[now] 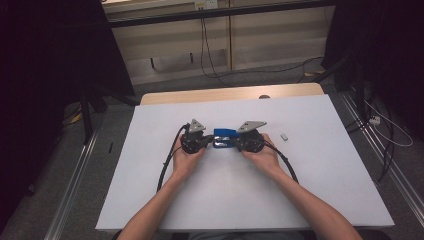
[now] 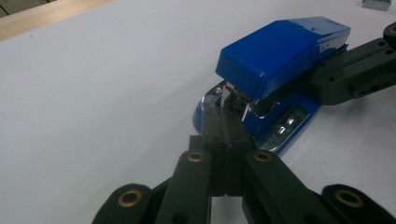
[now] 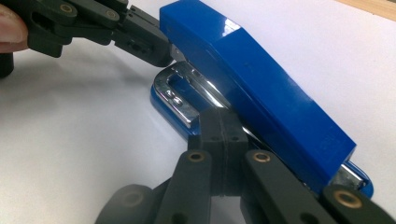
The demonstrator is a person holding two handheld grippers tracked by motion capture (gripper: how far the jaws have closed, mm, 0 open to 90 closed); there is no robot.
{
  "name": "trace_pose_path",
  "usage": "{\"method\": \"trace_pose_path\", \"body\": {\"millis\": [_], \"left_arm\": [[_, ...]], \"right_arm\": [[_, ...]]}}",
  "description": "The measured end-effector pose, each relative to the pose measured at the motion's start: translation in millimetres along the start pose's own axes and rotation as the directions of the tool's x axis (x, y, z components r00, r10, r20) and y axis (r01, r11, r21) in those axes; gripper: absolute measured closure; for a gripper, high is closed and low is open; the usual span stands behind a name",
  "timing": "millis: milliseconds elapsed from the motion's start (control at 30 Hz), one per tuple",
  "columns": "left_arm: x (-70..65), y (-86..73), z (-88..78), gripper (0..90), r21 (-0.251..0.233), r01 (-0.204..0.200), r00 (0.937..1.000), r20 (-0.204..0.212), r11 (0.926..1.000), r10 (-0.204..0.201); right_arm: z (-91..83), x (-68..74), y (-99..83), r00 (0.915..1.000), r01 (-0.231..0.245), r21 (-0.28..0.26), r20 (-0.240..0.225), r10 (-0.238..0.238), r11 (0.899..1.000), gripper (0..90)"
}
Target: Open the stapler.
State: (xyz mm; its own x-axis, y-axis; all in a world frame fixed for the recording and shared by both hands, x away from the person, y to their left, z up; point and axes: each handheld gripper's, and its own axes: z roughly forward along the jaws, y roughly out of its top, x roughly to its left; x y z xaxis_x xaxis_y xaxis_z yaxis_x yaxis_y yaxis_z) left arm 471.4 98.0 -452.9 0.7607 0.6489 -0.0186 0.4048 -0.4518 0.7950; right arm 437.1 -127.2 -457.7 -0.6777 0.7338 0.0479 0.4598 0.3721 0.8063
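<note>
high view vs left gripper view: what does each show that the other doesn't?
High view alone: the person's left hand and right hand, trailing cables, the floor beyond the table. Left gripper view alone: the stapler's metal mouth close up, with the left hand-held gripper shut at it. Both share the blue stapler, the white table and the small grey piece.

stapler (image 2: 280,51): glossy blue plastic, shiny metal | table (image 1: 225,200): matt white

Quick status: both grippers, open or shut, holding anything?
Left gripper: shut, fingers at the front end of the blue stapler.
Right gripper: shut, fingers against the stapler's side.
</note>
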Motion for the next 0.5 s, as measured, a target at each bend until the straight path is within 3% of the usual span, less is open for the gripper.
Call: {"method": "trace_pose_path", "body": {"millis": [500], "left_arm": [[0.7,4.1,-6.0,90.0,-0.025,-0.004,0.9998,0.019,0.9997,0.004]], "right_arm": [[0.0,0.8,-0.3,1.0,-0.004,0.001,0.006,0.004,1.0,90.0]]}}
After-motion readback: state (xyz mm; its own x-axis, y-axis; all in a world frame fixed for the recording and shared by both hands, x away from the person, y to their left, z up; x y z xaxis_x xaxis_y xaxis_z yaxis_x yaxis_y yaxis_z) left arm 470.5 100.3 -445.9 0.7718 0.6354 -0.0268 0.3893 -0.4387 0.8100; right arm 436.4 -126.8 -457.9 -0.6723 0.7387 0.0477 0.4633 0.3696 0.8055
